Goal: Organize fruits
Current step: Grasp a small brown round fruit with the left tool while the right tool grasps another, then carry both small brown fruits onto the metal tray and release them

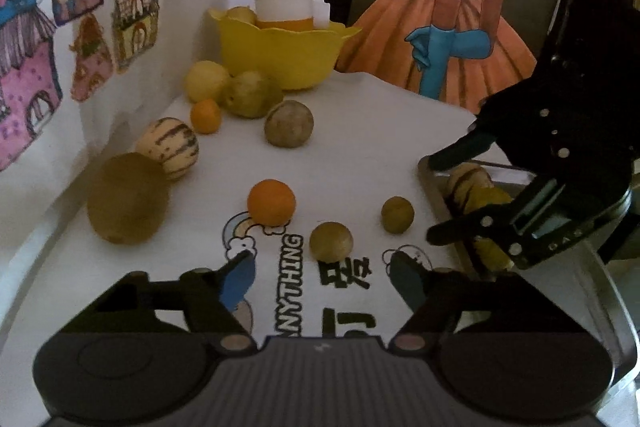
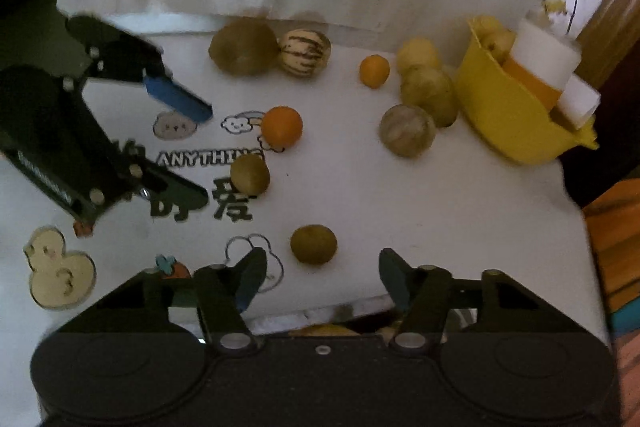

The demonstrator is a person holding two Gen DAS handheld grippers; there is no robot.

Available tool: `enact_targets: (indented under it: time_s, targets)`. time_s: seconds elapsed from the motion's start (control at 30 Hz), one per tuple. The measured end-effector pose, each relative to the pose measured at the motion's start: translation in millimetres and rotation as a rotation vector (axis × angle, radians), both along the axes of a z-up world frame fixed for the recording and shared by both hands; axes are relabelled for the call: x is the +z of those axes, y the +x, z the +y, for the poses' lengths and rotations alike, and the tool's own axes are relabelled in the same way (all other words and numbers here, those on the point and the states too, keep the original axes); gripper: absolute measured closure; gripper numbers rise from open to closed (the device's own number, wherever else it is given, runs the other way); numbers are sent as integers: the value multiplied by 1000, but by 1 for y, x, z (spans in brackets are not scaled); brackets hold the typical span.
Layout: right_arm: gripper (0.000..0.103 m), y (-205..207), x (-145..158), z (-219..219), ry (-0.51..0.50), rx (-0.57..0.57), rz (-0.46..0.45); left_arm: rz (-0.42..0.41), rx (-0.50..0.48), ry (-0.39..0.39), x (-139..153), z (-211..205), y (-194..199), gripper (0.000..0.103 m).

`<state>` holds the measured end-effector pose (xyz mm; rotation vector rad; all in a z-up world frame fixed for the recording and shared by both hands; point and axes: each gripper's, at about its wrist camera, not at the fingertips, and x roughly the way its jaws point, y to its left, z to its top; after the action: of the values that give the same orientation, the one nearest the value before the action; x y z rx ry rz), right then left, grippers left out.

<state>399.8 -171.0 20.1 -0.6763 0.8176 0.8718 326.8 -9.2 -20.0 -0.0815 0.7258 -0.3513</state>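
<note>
Both claws are apart and empty: your left gripper [image 1: 320, 277] has the small olive fruit [image 1: 331, 241] just ahead at 12 o'clock, your right gripper [image 2: 320, 277] has another small olive fruit [image 2: 313, 243] at 12 o'clock. Centre each fruit between the pads before you squeeze, come down low so it can't roll, then carry it to the metal tray [image 1: 430, 171] at 3 o'clock. On the cloth I count two oranges, one striped melon, one big brown fruit, about six yellow-green round ones; yellow bowl [image 1: 280, 55] at 12 o'clock.

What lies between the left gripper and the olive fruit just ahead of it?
Nothing visible. Only bare printed cloth lies between the left gripper and the olive fruit. Both jaws stand open and empty.
</note>
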Motion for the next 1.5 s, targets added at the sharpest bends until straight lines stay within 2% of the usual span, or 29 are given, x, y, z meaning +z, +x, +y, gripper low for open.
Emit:
enact_targets:
  time_s: [0.1, 0.27, 0.47, 0.6, 0.73, 0.9, 1.13, 1.3, 1.5]
  targets:
    - [49, 8, 0, 1, 24, -14, 33, 11, -6, -18, -2, -1, 5, 35]
    - [60, 13, -4, 7, 3, -11, 30, 21, -1, -20, -6, -5, 12, 46]
    - [62, 13, -9, 9, -5, 0, 38, 32, 9, -39, -10, -4, 19, 58]
    - [64, 16, -13, 12, -12, 3, 46, 43, 13, -70, -11, -2, 23, 62]
    - [70, 18, -16, 13, -4, -5, 64, 49, 15, -75, -12, -1, 27, 73]
    - [71, 21, -16, 11, 35, -21, 90, 55, 9, -90, -13, 1, 28, 74]
    - [72, 10, -14, 7, 96, -48, 67, 52, 33, -103, -10, 3, 22, 74]
    - [72, -9, 1, -7, 183, -115, 13, 31, 45, -112, 0, 2, 11, 74]
    - [72, -45, 36, -31, 291, -151, -74, -11, 42, -127, 21, -10, -1, 74]
